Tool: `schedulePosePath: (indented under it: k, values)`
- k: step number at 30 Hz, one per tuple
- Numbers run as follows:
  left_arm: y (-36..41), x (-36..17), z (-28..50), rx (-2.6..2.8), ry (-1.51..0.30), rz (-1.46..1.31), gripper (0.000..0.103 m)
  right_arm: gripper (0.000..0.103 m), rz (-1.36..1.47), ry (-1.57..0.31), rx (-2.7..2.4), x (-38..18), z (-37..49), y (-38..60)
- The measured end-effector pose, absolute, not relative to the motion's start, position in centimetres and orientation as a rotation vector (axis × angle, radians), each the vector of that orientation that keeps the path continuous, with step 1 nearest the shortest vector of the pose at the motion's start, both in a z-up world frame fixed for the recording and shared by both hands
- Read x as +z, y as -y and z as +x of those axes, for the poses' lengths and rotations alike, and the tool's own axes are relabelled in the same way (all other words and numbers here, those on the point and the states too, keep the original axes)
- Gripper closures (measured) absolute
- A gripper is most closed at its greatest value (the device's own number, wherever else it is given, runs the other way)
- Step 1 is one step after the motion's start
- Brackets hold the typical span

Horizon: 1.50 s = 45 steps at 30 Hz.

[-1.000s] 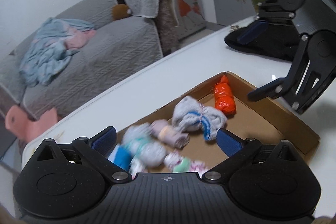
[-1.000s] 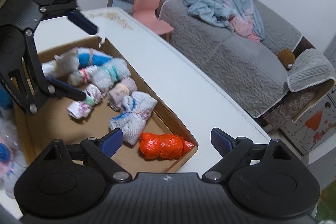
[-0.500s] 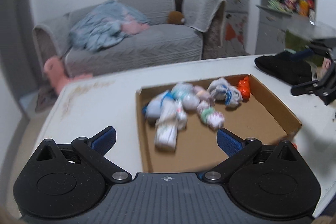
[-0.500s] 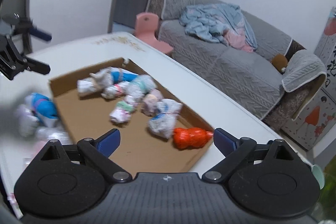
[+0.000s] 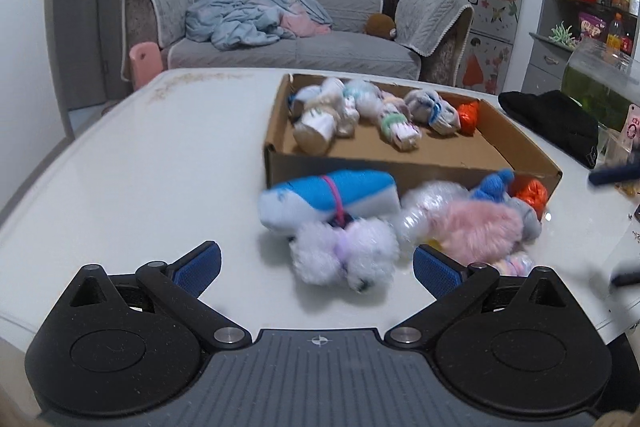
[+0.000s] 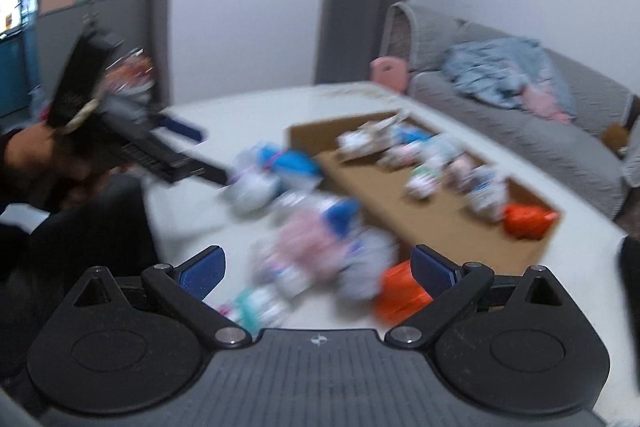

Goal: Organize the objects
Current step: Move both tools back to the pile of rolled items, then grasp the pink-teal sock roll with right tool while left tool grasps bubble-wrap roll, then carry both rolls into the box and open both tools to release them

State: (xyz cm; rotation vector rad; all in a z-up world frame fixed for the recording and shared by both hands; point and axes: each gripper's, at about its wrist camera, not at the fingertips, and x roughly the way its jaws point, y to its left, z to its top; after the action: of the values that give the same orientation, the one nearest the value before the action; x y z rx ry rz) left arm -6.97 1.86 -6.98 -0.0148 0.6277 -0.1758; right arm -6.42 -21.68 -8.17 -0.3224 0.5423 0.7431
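Cardboard box (image 5: 400, 151): rolled sock bundles (image 5: 376, 109) inside | both hand-held grippers: released, nothing grasped

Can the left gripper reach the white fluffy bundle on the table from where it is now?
Probably yes. The left gripper is open, and the white fluffy bundle lies on the table right ahead between its fingers, with nothing in front. The blue and white sock roll touches it behind.

Left gripper (image 5: 316, 265) is held with its jaws spread wide, gripping nothing. Right gripper (image 6: 318, 269) is likewise spread wide and empty. A hand (image 6: 30, 147) grips the left gripper's handle.
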Motion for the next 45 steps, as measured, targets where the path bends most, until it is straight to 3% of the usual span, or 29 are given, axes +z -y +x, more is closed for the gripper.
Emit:
schedulePosePath:
  k: [8, 12, 17, 19, 21, 27, 33, 45]
  values:
    - [-0.2, -9.0, -5.7, -0.175, -0.667, 0.0, 0.001, 0.013, -0.393, -0.601, 0.814, -12.3, -6.8, 18.6]
    - [-0.2, -9.3, -5.2, -0.154, -0.671, 0.007, 0.001, 0.027, -0.405, -0.612, 0.82, -13.1, -6.4, 18.0]
    - [-0.1, -9.7, -4.8, -0.132, -0.678, -0.001, 0.001, 0.035, -0.363, -0.616, 0.84, -13.4, -6.1, 18.1]
    - [0.0, -9.8, -5.0, -0.131, -0.674, -0.002, 0.001, 0.046, -0.349, -0.621, 0.846, -13.6, -6.0, 18.2]
    - [0.2, -9.9, -5.0, -0.136, -0.67, 0.001, 0.001, 0.051, -0.337, -0.625, 0.853, -13.6, -6.2, 18.3]
    - [0.4, -9.9, -4.9, -0.156, -0.654, -0.021, 0.007, 0.054, -0.3, -0.633, 0.834, -13.7, -6.1, 19.1]
    - [0.3, -9.5, -5.1, -0.184, -0.645, -0.047, 0.032, 0.055, -0.254, -0.647, 0.785, -13.6, -6.0, 20.4]
    - [-0.3, -8.4, -6.4, -0.234, -0.642, -0.028, 0.034, 0.055, -0.214, -0.632, 0.675, -11.5, -5.2, 23.7]
